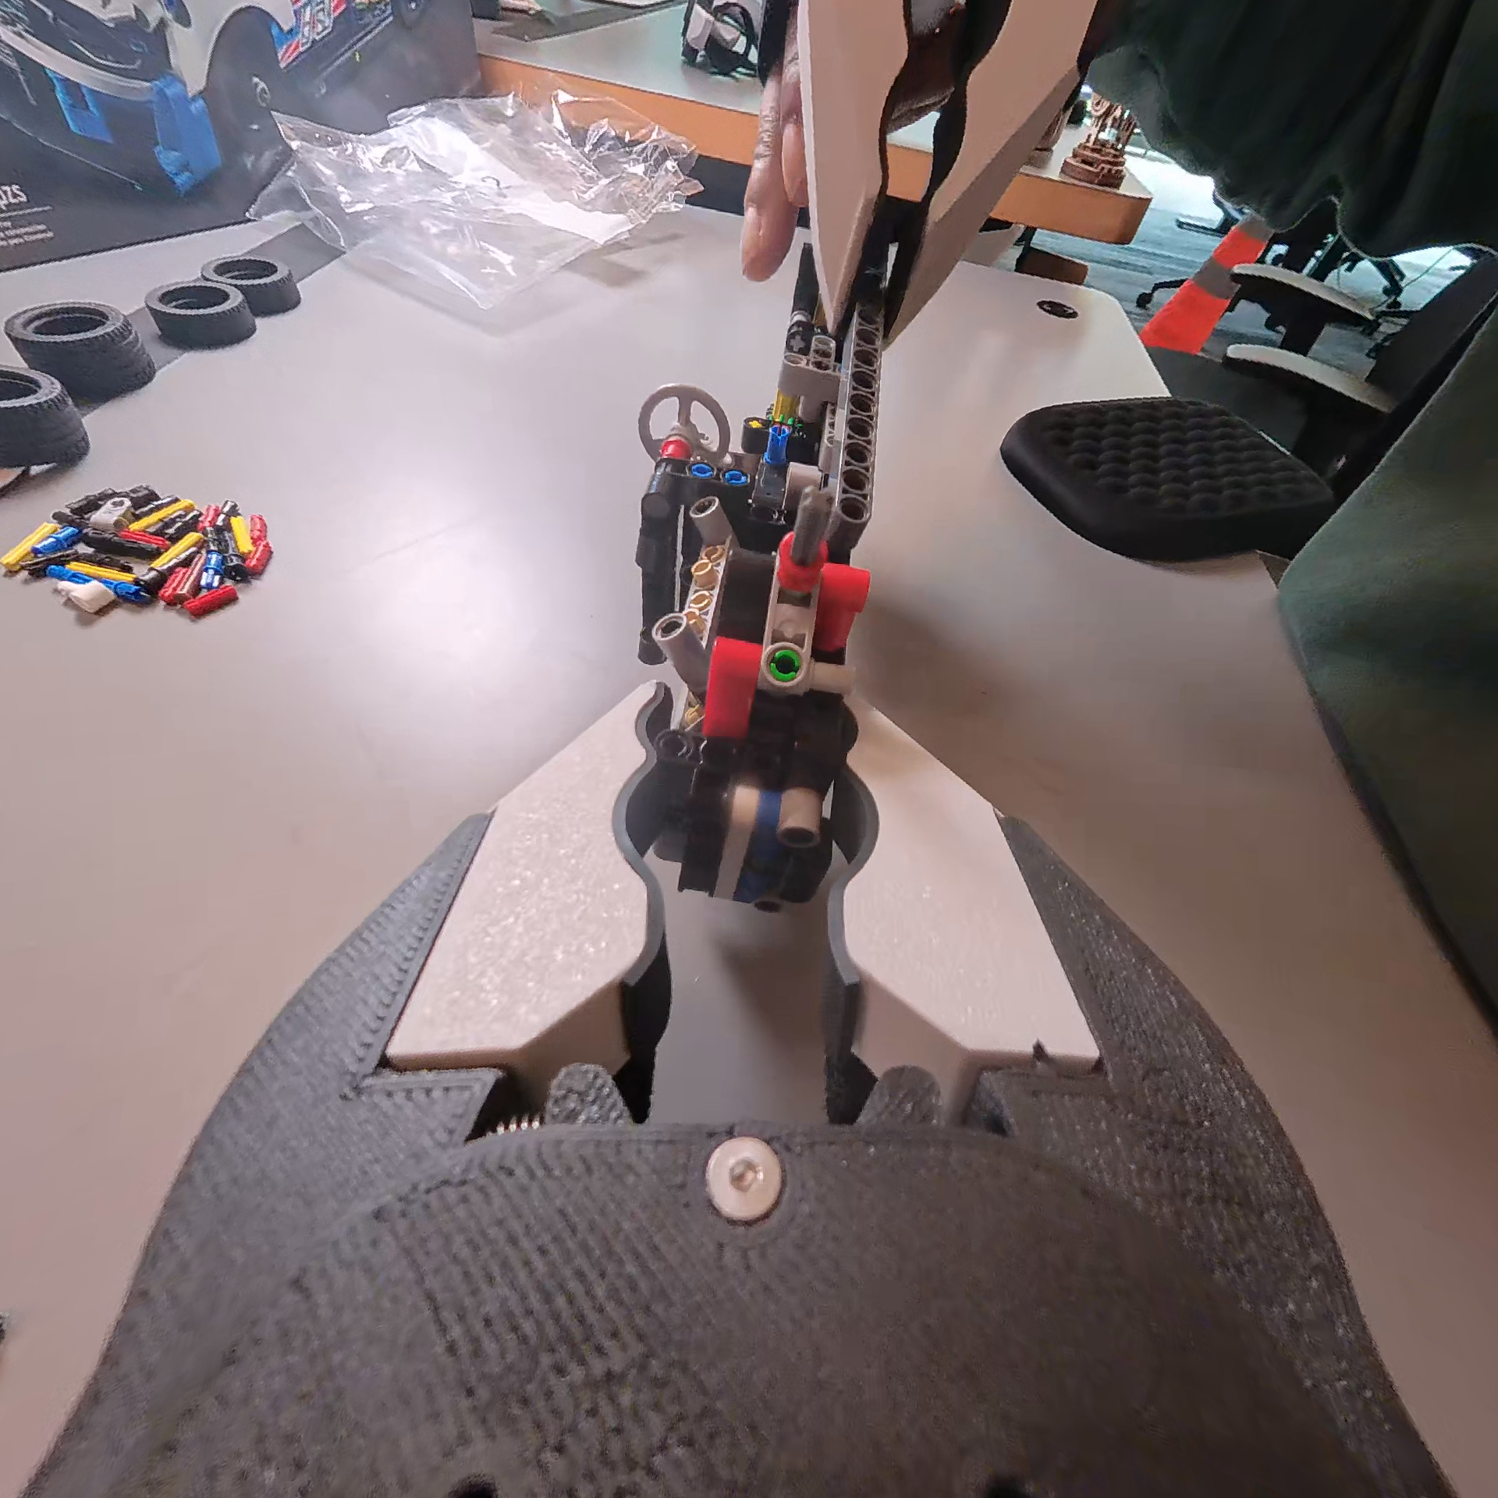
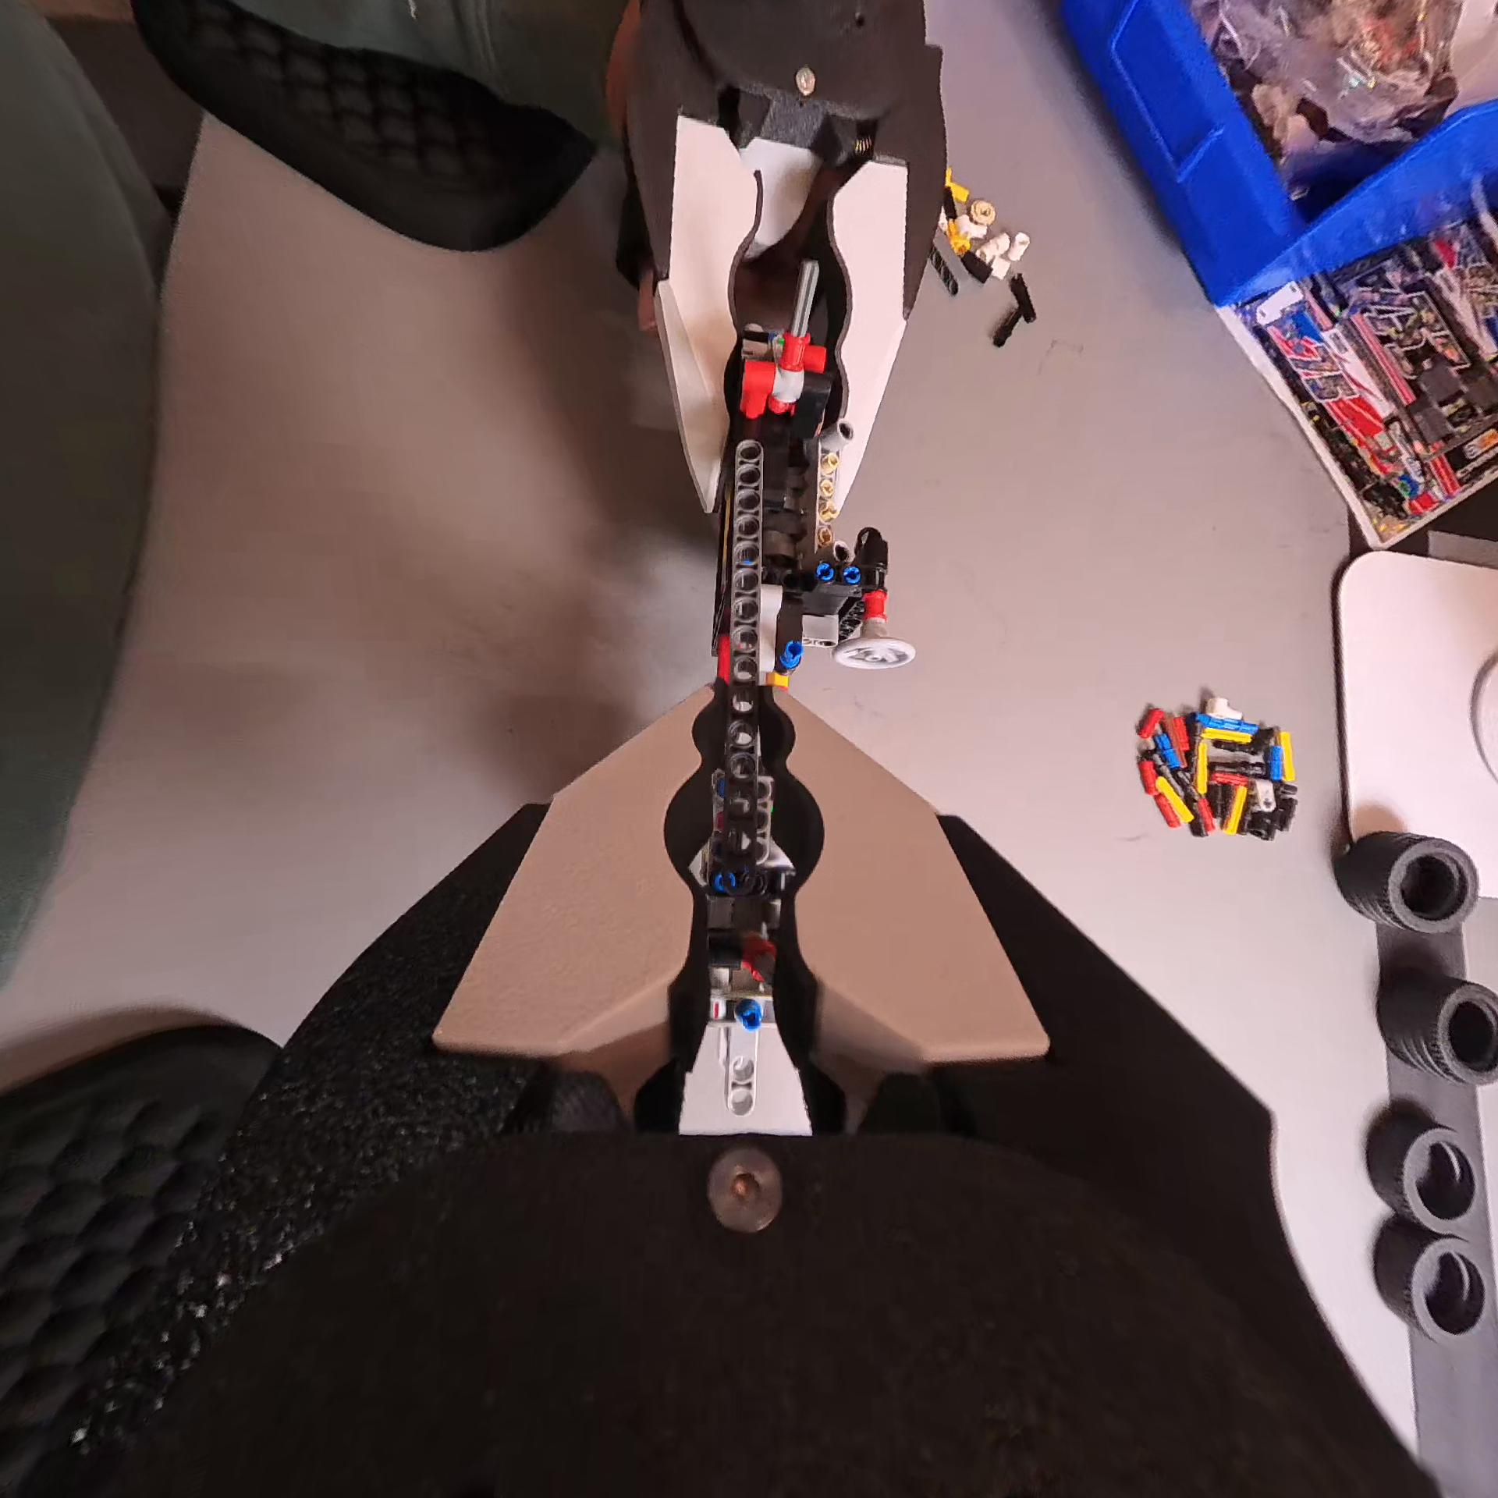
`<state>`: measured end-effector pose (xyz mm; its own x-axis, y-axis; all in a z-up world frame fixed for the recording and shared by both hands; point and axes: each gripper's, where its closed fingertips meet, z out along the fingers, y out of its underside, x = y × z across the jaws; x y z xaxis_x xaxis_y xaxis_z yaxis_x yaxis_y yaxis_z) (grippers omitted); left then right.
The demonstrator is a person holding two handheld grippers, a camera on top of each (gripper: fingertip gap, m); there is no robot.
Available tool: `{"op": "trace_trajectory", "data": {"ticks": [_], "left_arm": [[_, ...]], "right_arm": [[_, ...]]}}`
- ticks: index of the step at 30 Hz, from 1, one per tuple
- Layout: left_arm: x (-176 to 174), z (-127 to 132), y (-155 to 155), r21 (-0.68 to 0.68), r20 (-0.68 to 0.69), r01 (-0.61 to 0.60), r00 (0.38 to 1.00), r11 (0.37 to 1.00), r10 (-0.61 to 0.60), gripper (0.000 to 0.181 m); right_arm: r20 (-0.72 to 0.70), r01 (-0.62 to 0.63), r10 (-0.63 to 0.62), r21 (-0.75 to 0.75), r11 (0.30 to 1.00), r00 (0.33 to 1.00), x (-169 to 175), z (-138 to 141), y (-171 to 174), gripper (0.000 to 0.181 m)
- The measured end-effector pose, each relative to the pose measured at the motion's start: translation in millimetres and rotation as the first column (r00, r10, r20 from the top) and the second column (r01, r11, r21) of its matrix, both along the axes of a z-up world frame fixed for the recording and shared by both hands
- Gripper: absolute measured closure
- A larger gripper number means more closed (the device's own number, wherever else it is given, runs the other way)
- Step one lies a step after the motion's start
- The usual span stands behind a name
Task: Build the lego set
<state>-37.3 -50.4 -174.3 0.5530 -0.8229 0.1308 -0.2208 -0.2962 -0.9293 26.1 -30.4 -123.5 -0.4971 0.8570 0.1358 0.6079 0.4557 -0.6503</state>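
White-fingered left gripper (image 1: 750, 798) and right gripper (image 2: 742, 798) each clamp the lego chassis (image 1: 778, 567).

The box (image 1: 121, 105) runs off the left wrist view's top-left corner, and one tyre (image 1: 32, 413) is cut by its left edge. The model's (image 2: 750, 616) near end hides between the right gripper's (image 2: 742, 713) fingers (parts there too dark to tell). The bin (image 2: 1200, 162) leaves the right wrist view's top-right corner.

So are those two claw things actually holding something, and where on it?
Yes, both hold the half-built lego model, one at each end. The left gripper clamps the red-and-black end; the right gripper clamps the grey holed beam end.
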Motion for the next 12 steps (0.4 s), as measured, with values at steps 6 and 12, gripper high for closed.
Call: {"op": "trace_trajectory", "data": {"ticks": [6,12], "left_arm": [[0.1,0.3,-0.1,0.003,0.001,-0.009,1.000,1.000,0.009,0.145],[-0.3,-0.3,-1.1,0.002,-0.005,-0.017,1.000,1.000,0.017,0.146]], "right_arm": [[0.055,-0.004,0.003,0.030,1.000,0.999,1.6,-5.3,2.5,0.178],[0.101,0.002,-0.008,0.053,0.999,0.995,0.5,-9.4,5.2,0.178]]}}
